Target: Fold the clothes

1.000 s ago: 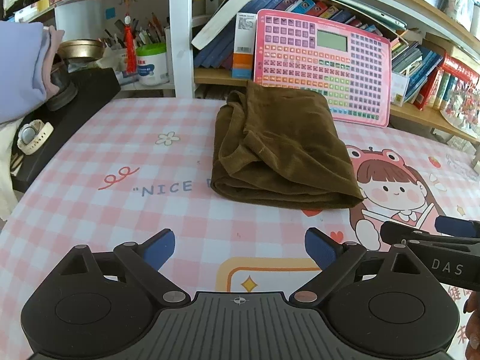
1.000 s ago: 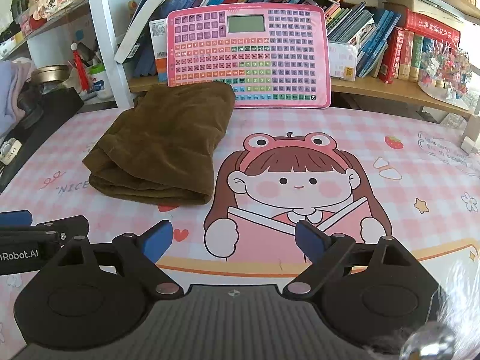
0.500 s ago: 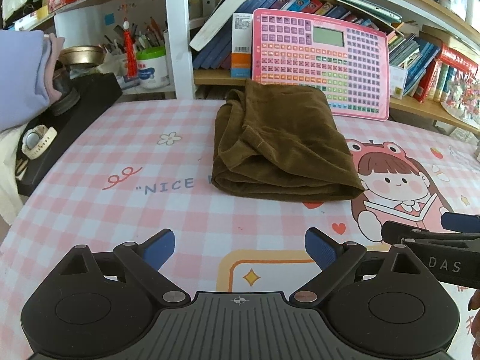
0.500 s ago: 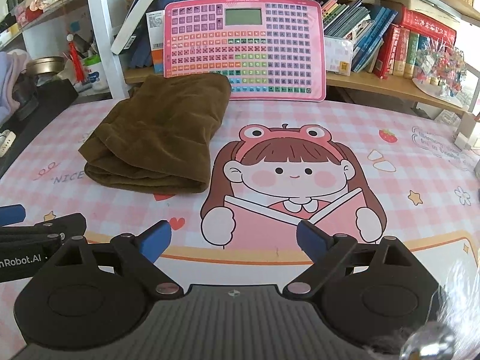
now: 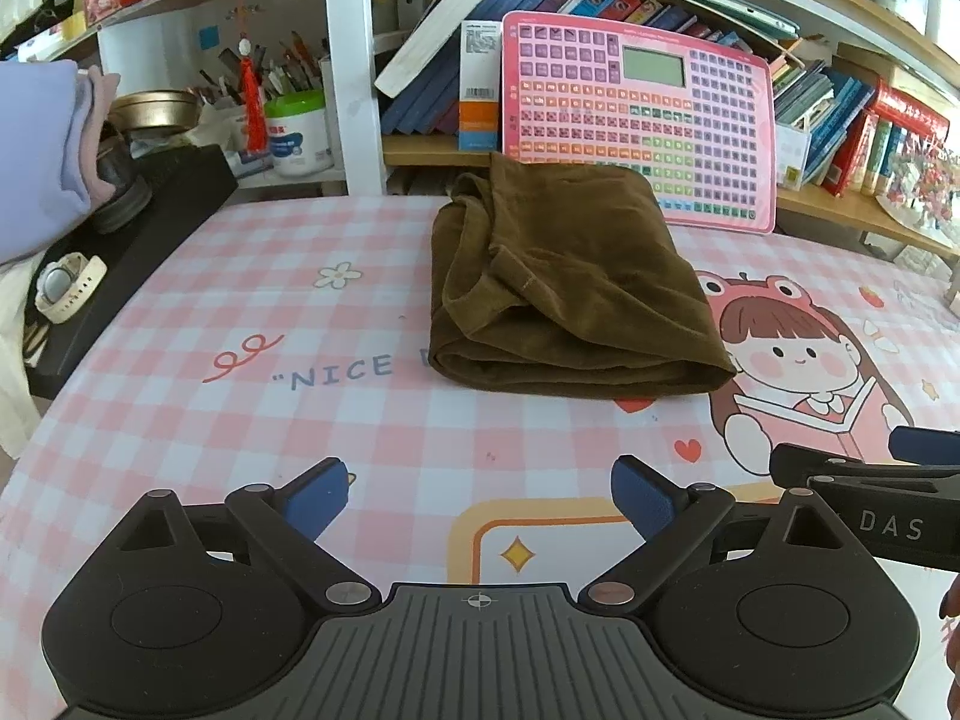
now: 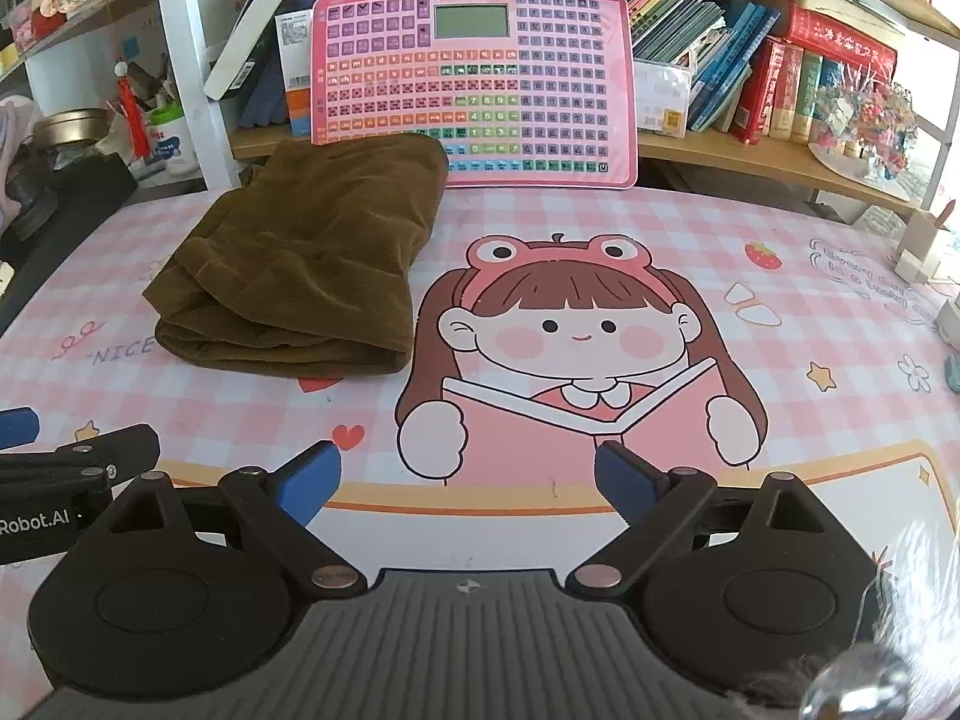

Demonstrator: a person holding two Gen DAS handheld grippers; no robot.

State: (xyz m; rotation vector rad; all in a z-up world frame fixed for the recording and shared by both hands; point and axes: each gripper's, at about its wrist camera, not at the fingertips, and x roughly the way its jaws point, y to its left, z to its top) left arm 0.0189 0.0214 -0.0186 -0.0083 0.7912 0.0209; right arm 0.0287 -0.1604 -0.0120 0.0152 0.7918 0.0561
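Lying folded on the pink checked surface point(image 5: 180, 420) is a brown garment point(image 5: 564, 294), a thick bundle with its rounded fold edge facing the cameras and its far end just in front of a pink keyboard board point(image 5: 636, 120) that leans against the bookshelf point(image 6: 750, 150). In the right wrist view the garment point(image 6: 312, 264) sits to the left of the cartoon girl printed on the surface, partly covering the printed words "NICE". The left tool point(image 5: 480, 495) hangs above the near part of the surface with its blue-padded fingers spread wide and nothing between them, well apart from the garment. The right tool point(image 6: 468, 480) is likewise spread wide and empty, over the printed open book. Each tool shows at the edge of the other's view. A white watch point(image 5: 66, 288) lies on a black board at the far left.
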